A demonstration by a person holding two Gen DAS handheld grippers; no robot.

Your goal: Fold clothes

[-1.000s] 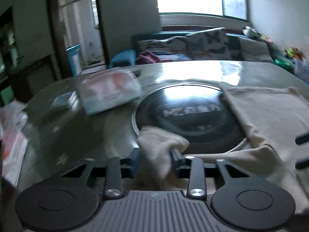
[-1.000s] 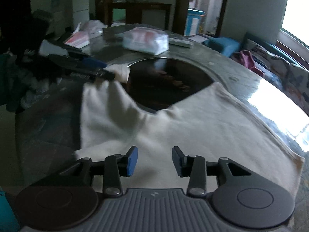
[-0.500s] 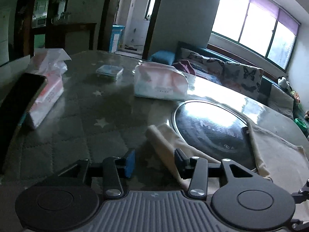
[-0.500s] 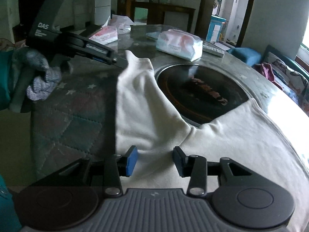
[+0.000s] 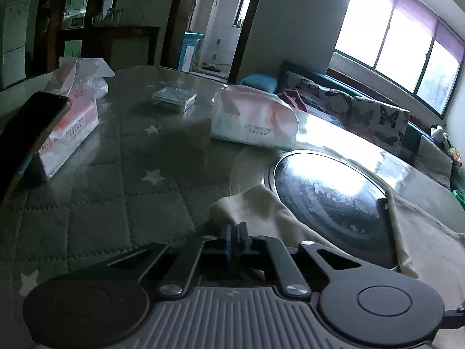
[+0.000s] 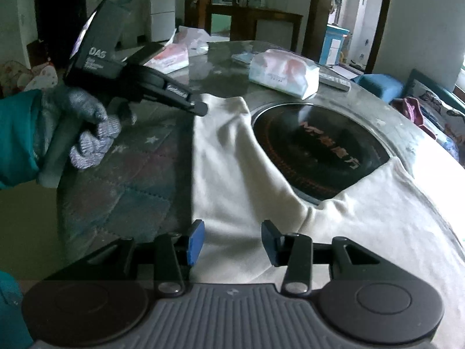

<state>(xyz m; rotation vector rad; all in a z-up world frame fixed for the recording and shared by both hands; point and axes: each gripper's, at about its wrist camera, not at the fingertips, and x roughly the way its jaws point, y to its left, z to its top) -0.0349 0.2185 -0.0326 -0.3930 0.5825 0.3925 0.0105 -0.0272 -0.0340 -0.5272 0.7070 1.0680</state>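
My left gripper has closed since a moment ago, fingers pressed together beside the cream shirt's sleeve; whether it pinches cloth, I cannot tell. My right gripper hovers wide open, empty, over the cream shirt on the table.

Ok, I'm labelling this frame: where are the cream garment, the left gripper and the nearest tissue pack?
cream garment (image 6: 232, 174), right wrist view, sleeve.
left gripper (image 5: 234, 234), left wrist view, between shut fingertips.
tissue pack (image 5: 254, 120), left wrist view, front face.

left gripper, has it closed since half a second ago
Yes. The left gripper was open beside the cream shirt's sleeve end; now its jaws meet at the sleeve's edge, just short of the black round plate. Whether cloth is pinched is unclear.
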